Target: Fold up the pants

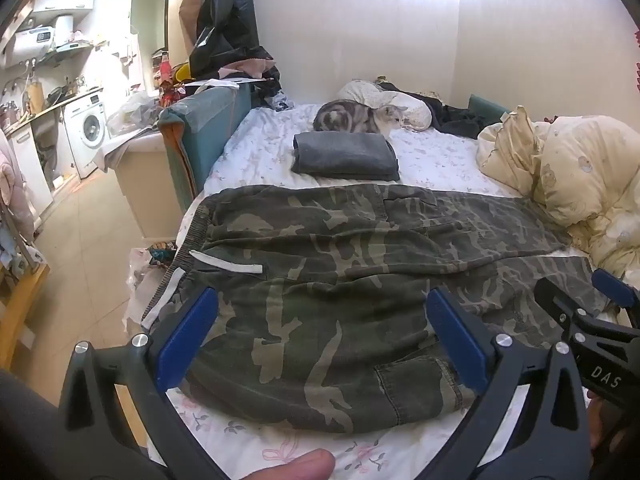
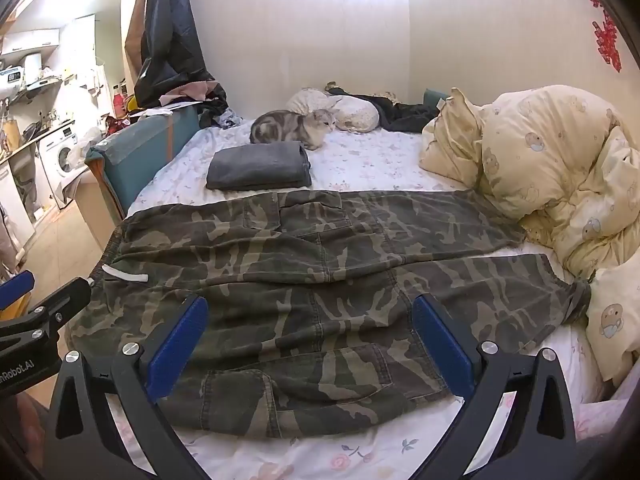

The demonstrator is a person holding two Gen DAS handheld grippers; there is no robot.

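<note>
Camouflage pants [image 1: 340, 280] lie spread flat across the floral bed sheet [image 1: 248, 440], waistband at the left, both legs running right. In the right wrist view the same pants [image 2: 320, 280] fill the middle, their cuffs near the duvet. My left gripper [image 1: 322, 340] hovers open above the seat and near thigh, nothing between its blue pads. My right gripper [image 2: 310, 344] hangs open over the near leg, pads apart and empty. Each gripper shows at the edge of the other's view: the right one [image 1: 592, 308] and the left one [image 2: 40, 300].
A folded grey garment [image 1: 346, 156] lies beyond the pants, a grey tabby cat [image 1: 360, 118] behind it. A bunched cream duvet [image 2: 552, 184] crowds the right side. The bed's left edge drops to a tiled floor [image 1: 92, 240]. A thumb [image 1: 296, 466] shows at the bottom.
</note>
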